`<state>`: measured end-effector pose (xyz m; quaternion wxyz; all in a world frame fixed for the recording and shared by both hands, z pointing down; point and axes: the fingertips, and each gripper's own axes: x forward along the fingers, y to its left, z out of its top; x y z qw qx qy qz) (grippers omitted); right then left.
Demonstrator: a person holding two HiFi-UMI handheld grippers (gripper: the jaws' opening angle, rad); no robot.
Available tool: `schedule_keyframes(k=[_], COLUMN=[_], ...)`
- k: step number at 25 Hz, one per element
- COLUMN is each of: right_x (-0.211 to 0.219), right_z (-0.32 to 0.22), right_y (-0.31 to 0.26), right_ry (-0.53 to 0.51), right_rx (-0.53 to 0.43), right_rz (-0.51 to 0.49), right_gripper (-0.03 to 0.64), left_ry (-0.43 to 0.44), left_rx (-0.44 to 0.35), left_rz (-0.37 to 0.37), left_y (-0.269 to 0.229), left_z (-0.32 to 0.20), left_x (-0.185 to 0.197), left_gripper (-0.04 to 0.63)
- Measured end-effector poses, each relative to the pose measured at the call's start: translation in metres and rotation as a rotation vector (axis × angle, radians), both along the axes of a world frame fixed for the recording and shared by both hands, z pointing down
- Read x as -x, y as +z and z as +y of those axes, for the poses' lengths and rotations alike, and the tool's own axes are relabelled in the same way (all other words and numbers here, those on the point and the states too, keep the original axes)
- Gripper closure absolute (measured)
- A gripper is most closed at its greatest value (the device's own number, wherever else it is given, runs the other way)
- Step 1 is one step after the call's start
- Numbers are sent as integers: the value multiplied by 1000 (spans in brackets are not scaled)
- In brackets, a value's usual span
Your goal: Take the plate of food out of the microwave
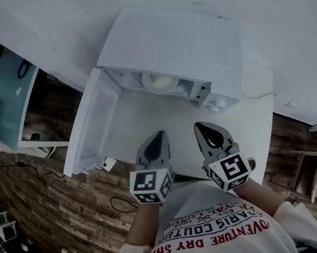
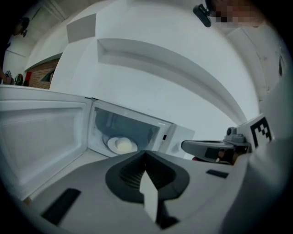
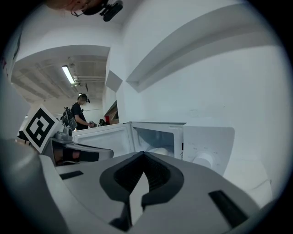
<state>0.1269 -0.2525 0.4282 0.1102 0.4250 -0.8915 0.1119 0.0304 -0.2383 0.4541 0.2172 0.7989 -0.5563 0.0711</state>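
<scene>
Barely started on this 1. The microwave has its door swung wide open to the left, and that's about all that counts as done. The plate with some pale food on it sits inside, untouched, so reaching in, getting hold of the rim and bringing it out are all left to do. My left gripper and right gripper both have their jaws pressed together with nothing between them. I'm holding the 2 side by side close to my chest, over the near part of the white counter. The plate is straight ahead of both tips and well apart from them. I reckon I'll have to spread the jaws before going in
</scene>
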Motion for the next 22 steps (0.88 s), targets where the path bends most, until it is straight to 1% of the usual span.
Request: schedule_keyframes(k=[2, 5, 7, 9, 13, 15, 17, 18, 20, 22], right_x=[6, 12, 15, 16, 20, 24, 29, 32, 36, 40], right_z=[-9, -23, -33, -44, -64, -69, -72, -72, -74, -75], right_y=[5, 13, 21, 31, 46, 53, 58, 60, 64, 67], right_ry=[-15, -11, 3, 24, 60, 70, 75, 77, 79, 79], right_rx=[5, 13, 32, 56, 83, 95, 114, 124, 137, 140], right_rz=[5, 14, 23, 38, 67, 80, 84, 86, 94, 106], right_gripper=[612, 612, 612, 612, 612, 612, 612, 612, 612, 612], left_ry=[-15, -35, -35, -23, 3, 4, 3, -1, -13, -34], left_rx=[19, 36, 50, 48, 24, 40, 86, 115, 172, 228], left_rz=[11, 40, 41, 43, 99, 130, 179, 216, 320, 449], left_y=[8, 20, 31, 40, 52, 62, 74, 81, 92, 101], left_z=[-9, -26, -38, -53, -83, -95, -107, -112, -123, -132], left_x=[5, 15, 21, 26, 35, 41, 45, 46, 49, 49], left_gripper=[589, 589, 589, 589, 589, 589, 588, 588, 563, 512])
